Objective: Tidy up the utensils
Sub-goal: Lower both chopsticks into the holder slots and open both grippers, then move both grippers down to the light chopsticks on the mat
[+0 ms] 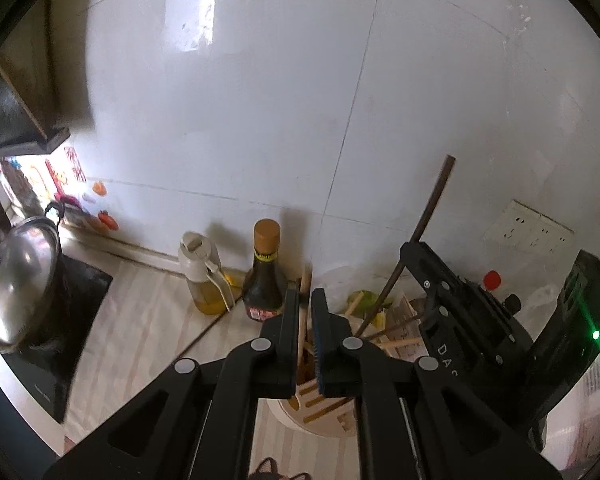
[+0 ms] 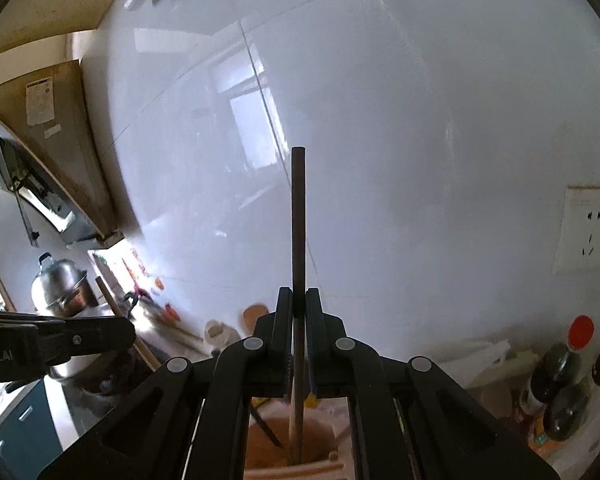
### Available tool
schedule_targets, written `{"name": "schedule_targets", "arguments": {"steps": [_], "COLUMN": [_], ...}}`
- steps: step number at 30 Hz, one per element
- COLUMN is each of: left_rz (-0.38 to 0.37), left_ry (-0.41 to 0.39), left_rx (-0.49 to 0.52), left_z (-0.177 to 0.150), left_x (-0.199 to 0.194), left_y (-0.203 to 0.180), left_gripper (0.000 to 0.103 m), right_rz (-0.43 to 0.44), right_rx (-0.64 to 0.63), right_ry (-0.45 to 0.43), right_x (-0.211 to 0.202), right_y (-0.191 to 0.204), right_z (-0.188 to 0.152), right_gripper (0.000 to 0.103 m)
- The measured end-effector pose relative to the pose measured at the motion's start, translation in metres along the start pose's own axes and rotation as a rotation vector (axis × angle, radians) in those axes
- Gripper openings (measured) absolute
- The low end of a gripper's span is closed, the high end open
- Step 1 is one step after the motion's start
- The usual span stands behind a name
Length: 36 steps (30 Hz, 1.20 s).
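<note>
Right wrist view: right gripper (image 2: 299, 306) clenched on upright dark thin chopstick (image 2: 299, 216), tip directly above round wooden utensil holder (image 2: 324, 438); left gripper (image 1: 305, 304) likewise clamping pale wooden chopstick (image 1: 305, 284).

A pale striped countertop (image 1: 148, 320) runs along the white tiled wall. On it stand an oil jug (image 1: 202, 276) and a dark sauce bottle (image 1: 263, 276) side by side, with a round utensil holder (image 1: 320, 412) nearer.

Oil jug (image 1: 202, 276) left of sauce bottle (image 1: 265, 276); utensil holder (image 1: 320, 408) before both.
</note>
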<state>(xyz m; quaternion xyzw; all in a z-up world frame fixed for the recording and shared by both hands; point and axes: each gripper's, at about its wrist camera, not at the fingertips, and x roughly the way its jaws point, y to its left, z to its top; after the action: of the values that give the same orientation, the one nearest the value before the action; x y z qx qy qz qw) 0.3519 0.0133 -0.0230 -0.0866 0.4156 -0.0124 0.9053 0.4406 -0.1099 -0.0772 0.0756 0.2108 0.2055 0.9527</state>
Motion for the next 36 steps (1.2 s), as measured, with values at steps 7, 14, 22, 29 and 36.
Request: {"name": "schedule_targets", "arguments": {"steps": [7,14,22,29,36], "left_rz": [0.056,0.135,0.165,0.156,0.135], "left_ry": [-0.070,-0.136,-0.080,0.019,0.149], "left_rx": [-0.036,-0.041,-0.037,0.019,0.084], "left_z": [0.000,-0.017,-0.070,-0.128,-0.186], "left_x": [-0.025,-0.049,-0.045,-0.024,0.016], "left_y": [0.012,0.032,0.050,0.042,0.024], "left_gripper": [0.087,0.103,0.103,0.103,0.103], "right_rz": [-0.014,-0.127,-0.304,-0.409,-0.516], "right_rx": [0.037,0.080,0.112,0.186,0.274], "right_ry": [-0.003,0.008,0.082,0.190,0.324], "right_x": [-0.028,-0.073,-0.127,-0.164,-0.183], "right_y": [-0.001,-0.003,-0.009,-0.032,-0.066], "right_z": [0.003,0.003,-0.037,-0.094,-0.162], "right_gripper": [0.046,0.085,0.103,0.103,0.103]}}
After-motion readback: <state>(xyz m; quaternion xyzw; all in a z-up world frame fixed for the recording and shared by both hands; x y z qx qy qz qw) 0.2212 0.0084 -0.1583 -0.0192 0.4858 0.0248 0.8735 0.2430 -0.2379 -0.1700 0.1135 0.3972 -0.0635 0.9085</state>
